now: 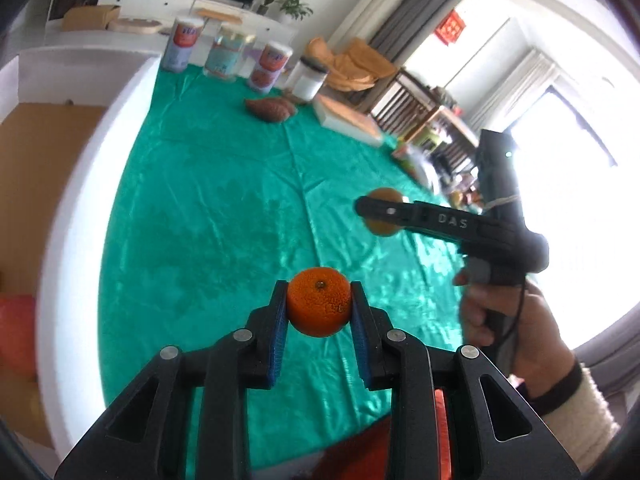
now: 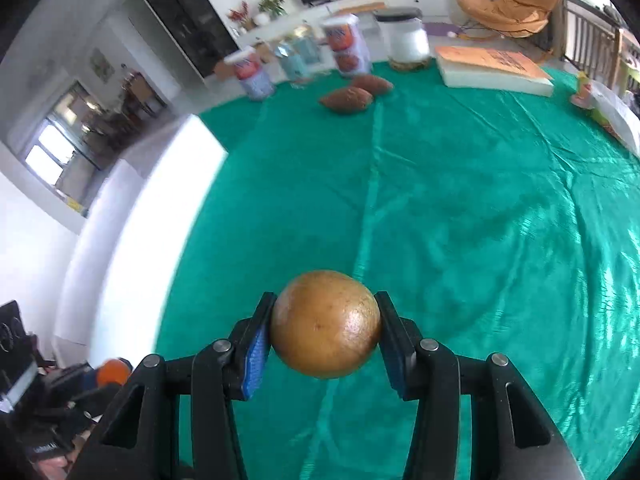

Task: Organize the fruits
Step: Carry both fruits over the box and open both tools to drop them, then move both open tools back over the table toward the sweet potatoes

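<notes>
So both sets of fingers are loaded: the left gripper has its blue pads pinching a small orange by its sides, stem end facing the camera, and the right gripper is clamped on a rounder yellow-brown fruit, maybe a pear or passion fruit, hard to call. Both fruits hang in the air above the green cloth covering the surface, nothing touching it. I'd say this is the carry step, so keep the squeeze steady, don't roll the wrists much since round fruit can slip out of flat pads, and keep the two fruits apart from each other. Beyond the brown fruit, at the far end of the cloth, sit two sweet potatoes, some cans and a white jar, all a bit blurred. What I can't find is where the fruit is meant to go: no bowl or basket shows clearly. There's something red-orange cut off under the left gripper's frame, can't tell what.
</notes>
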Demonstrator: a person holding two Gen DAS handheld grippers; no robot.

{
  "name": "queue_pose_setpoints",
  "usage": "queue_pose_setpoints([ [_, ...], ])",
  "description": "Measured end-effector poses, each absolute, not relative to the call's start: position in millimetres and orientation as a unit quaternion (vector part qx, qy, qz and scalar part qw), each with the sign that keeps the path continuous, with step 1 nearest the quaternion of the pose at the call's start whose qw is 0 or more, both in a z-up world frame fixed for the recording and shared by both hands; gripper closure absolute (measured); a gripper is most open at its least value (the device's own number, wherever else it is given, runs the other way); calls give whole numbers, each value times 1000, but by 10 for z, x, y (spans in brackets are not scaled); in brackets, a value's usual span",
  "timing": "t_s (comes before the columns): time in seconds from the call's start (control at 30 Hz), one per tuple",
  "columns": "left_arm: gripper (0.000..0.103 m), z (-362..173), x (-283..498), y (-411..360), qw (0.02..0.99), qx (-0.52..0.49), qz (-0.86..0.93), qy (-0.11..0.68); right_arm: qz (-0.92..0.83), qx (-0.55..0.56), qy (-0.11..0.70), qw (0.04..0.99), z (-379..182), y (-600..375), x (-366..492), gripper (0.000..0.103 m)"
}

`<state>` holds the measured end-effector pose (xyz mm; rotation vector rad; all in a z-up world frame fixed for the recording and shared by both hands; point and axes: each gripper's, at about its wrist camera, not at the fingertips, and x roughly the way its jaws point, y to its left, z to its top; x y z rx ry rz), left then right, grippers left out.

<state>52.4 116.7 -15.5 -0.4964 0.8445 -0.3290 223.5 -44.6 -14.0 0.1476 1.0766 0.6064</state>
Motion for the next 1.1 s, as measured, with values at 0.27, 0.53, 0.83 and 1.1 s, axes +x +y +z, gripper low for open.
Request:
queue_pose_setpoints([
  [0.27, 74, 317, 226, 2668, 894, -288, -11, 343, 447, -11, 478, 756, 220, 1481, 1637, 54],
  [0.53, 74, -751, 396, 3709, 815, -344, 152, 441, 435, -126, 496, 741, -417, 2605, 1478, 54],
  [0.83, 22, -759, 318, 3657, 821, -320, 177, 438, 432, -55, 432, 790, -264, 2223, 1522, 12],
  [1.1, 7, -159, -29, 3056, 893, -213, 112, 380, 282, -8, 356, 891, -336, 421, 1549, 0],
])
